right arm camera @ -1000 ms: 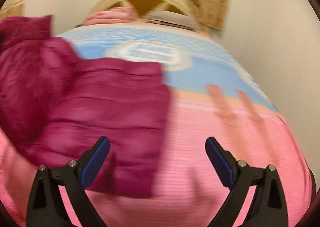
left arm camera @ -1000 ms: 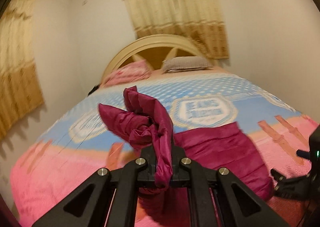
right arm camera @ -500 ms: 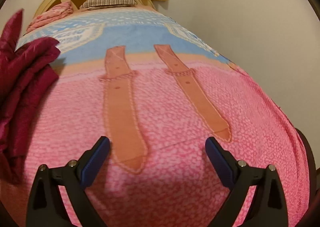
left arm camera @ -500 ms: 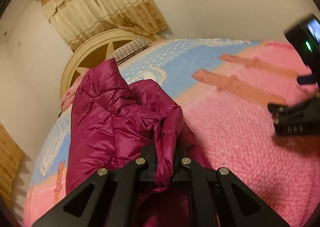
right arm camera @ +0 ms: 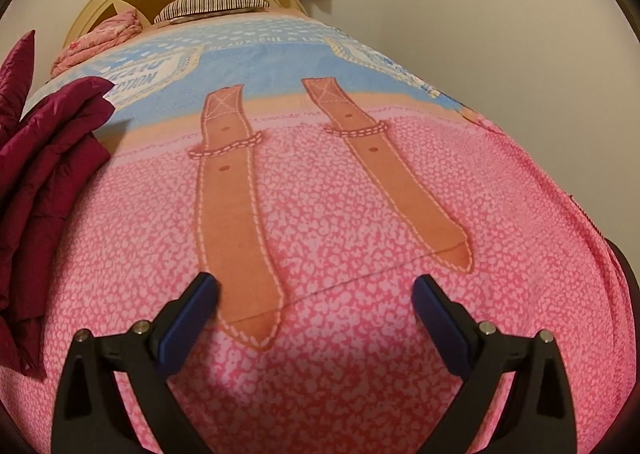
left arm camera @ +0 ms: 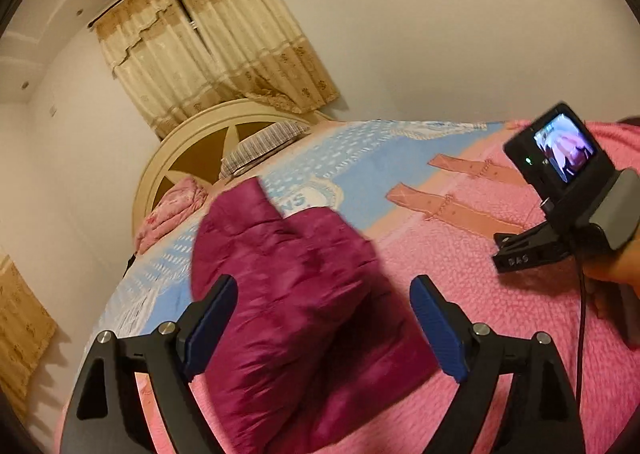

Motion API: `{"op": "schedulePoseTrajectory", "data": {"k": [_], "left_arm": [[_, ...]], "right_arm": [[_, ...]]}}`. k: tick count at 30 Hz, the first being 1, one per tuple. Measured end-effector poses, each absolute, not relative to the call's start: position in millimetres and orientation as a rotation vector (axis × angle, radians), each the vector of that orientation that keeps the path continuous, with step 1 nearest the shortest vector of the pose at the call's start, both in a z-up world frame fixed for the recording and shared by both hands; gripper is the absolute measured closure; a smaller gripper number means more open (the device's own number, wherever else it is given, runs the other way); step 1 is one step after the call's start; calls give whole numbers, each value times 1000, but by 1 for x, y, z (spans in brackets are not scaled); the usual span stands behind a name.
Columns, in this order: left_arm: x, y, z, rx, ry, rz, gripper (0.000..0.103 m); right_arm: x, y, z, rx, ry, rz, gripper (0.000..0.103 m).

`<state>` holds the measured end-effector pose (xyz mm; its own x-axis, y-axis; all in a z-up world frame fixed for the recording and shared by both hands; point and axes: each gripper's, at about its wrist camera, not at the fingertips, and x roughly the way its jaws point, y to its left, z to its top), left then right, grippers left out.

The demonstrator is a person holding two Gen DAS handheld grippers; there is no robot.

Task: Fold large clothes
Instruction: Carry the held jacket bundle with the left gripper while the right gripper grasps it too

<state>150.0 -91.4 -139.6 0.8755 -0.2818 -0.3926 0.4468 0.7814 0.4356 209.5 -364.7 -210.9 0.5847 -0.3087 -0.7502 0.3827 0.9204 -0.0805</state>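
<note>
A maroon quilted jacket lies bunched and folded over on the pink part of the bed. My left gripper is open just above it, its blue pads on either side of the fabric without holding it. In the right wrist view the jacket shows at the left edge. My right gripper is open and empty over the pink bedspread, to the right of the jacket. The right gripper's body with its camera screen shows in the left wrist view.
The bed has a pink and blue bedspread with brown strap patterns. A striped pillow and a pink pillow lie by the cream headboard. Curtains hang behind. A wall runs along the bed's right side.
My left gripper has opened and let go of the jacket, which has dropped onto the bed. My right gripper has swung away from the jacket toward the right of the bed.
</note>
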Motion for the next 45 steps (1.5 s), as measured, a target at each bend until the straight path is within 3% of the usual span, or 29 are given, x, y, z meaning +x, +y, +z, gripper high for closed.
{"op": "schedulePoseTrajectory", "data": {"k": [5,7,12,20,23,25,26,36,45], "left_arm": [[194,-23,-131,467,361,-202,15],[237,15,-133,402,445,-45,15],[317,88,-140,110,619,217,15],[375,95,-160,-38,726,265,15],[380,88,-163,-34,739,241,14],[386,82,-164,-24,744,228,14],[391,80,-165,-19,747,220,14],[405,28,-186,65,765,139,14],[400,-15,-204,248,713,176,14]], "right_arm": [[210,-360,-203,95,844,-404,8],[214,-348,-193,77,828,-378,14],[240,-305,-141,26,734,-314,14],[301,-178,-46,-48,591,-80,20],[335,-142,-54,-82,602,-65,33],[357,-132,-73,-80,643,-56,52],[367,-130,-85,-82,669,-65,54],[343,-192,-162,7,797,-153,54],[338,-229,-177,142,786,-159,48]]}}
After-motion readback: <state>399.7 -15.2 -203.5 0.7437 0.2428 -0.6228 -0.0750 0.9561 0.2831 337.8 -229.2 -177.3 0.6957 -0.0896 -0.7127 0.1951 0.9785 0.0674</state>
